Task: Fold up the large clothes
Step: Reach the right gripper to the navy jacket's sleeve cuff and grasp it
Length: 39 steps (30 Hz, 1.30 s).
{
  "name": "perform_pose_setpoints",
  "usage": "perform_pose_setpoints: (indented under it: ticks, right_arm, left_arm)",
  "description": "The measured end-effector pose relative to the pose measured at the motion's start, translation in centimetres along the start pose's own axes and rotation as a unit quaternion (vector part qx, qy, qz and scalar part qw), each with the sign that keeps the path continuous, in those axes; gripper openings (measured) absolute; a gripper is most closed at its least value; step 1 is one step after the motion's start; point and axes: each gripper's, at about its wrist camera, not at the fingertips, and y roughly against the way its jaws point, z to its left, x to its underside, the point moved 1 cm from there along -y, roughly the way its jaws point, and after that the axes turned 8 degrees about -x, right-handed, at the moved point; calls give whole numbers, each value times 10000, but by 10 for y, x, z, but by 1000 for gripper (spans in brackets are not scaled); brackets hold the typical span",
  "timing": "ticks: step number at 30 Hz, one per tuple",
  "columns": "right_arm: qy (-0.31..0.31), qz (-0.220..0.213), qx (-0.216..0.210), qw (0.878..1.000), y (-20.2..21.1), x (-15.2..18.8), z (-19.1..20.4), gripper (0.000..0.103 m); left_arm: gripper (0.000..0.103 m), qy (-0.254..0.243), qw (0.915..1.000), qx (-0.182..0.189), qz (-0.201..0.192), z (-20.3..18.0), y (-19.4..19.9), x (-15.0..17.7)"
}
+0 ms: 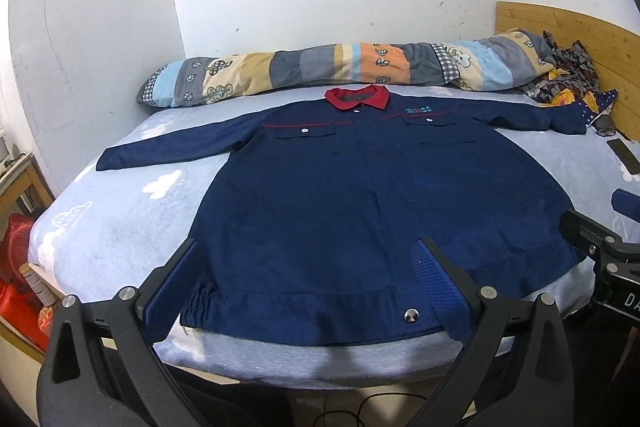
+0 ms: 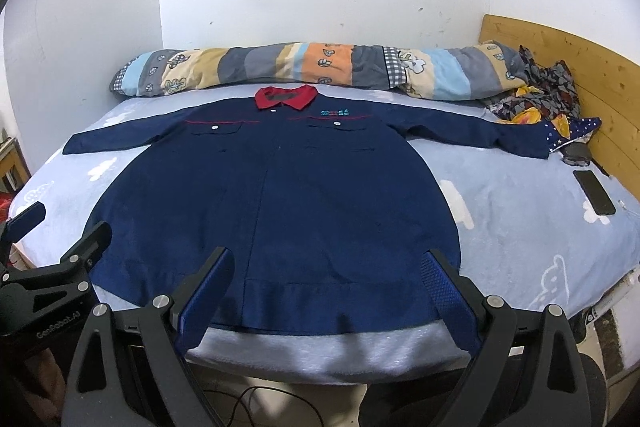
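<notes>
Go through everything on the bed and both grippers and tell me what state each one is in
Navy blue work jacket with red collar: spread flat, front up, buttoned, sleeves out, unfolded.
Left gripper: open, over the hem, holding nothing.
Right gripper: open, over the hem, holding nothing.
Patchwork quilt: rolled along the wall.
Black phone: flat, screen dark.

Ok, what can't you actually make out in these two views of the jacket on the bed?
- Chest logo on the jacket: too small to read in either view.
- Hem: parts sit behind the left hand-held gripper fingers.
- Right sleeve cuff: its end runs into the patterned clothes, so its edge is unclear.
- Dark flat object: probably a phone, but too indistinct to confirm.
- Right hand-held gripper: cut off by the left wrist view's edge.
</notes>
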Motion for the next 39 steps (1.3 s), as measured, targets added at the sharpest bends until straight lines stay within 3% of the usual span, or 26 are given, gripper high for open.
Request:
perform_pose_setpoints:
  ticks: [13, 17, 21, 26, 27, 30, 34, 39]
  right_arm:
    - [-1115, 381, -401, 9922, -22, -19, -62, 96]
    - [-1308, 371, -441, 9897, -31, -42, -98, 96]
    - [-2008, 322, -519, 9777, -46, -64, -159, 96]
    - [-3140, 83, -379, 9486, -73, -80, -271, 96]
    - [-3277, 30, -329, 9442, -80, -82, -295, 96]
    - [-3761, -39, -143, 9264, -102, -83, -368, 94]
    - [-4641, -255, -96, 8854, -130, -76, -463, 81]
    - [-5252, -636, -290, 8481, -169, -76, -528, 73]
  left_arm:
    - [103, -88, 9984, 422, 362, -26, -34, -29]
    - [103, -635, 9967, 481, 153, -52, -61, -62]
    - [103, -1057, 9929, 486, -245, -83, -93, -95]
    - [103, -777, 9933, 810, 289, -97, -131, -101]
    - [103, -726, 9927, 919, 295, -96, -133, -103]
    - [103, -758, 9939, 788, 107, -94, -137, -112]
    - [103, -605, 9938, 824, 439, -92, -157, -116]
    - [103, -360, 9913, 901, 885, -90, -172, -113]
